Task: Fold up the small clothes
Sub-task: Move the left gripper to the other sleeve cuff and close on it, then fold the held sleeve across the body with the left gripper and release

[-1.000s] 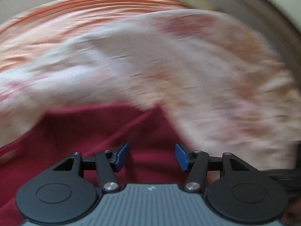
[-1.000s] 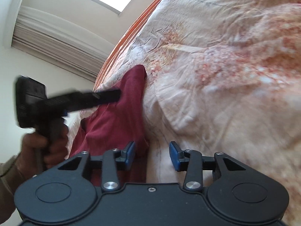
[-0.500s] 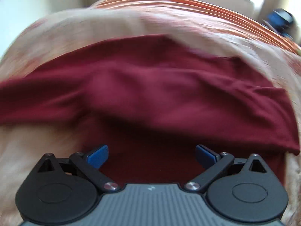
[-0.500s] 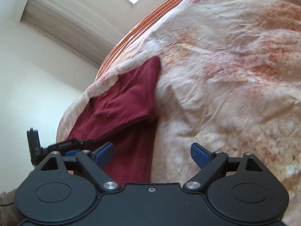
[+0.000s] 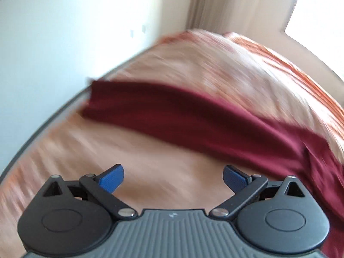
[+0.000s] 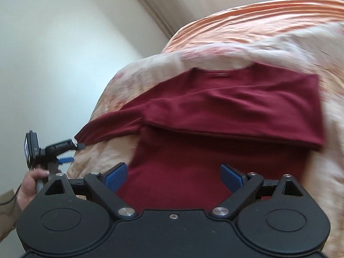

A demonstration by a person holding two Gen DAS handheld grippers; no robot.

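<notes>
Left gripper [image 5: 173, 178] spread wide over bare bedspread [image 5: 150, 161], nothing between its blue pads. Dark red shirt [image 6: 225, 116] flat on the bed, one side folded across the body, a sleeve trailing toward the bed's left edge. Right gripper [image 6: 173, 177] above the shirt's lower part, jaws just opened wider, clear of cloth.

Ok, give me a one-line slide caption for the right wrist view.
Right gripper, jaws open, above a partly folded dark red shirt on a floral bedspread, left gripper at the sleeve tip.
</notes>
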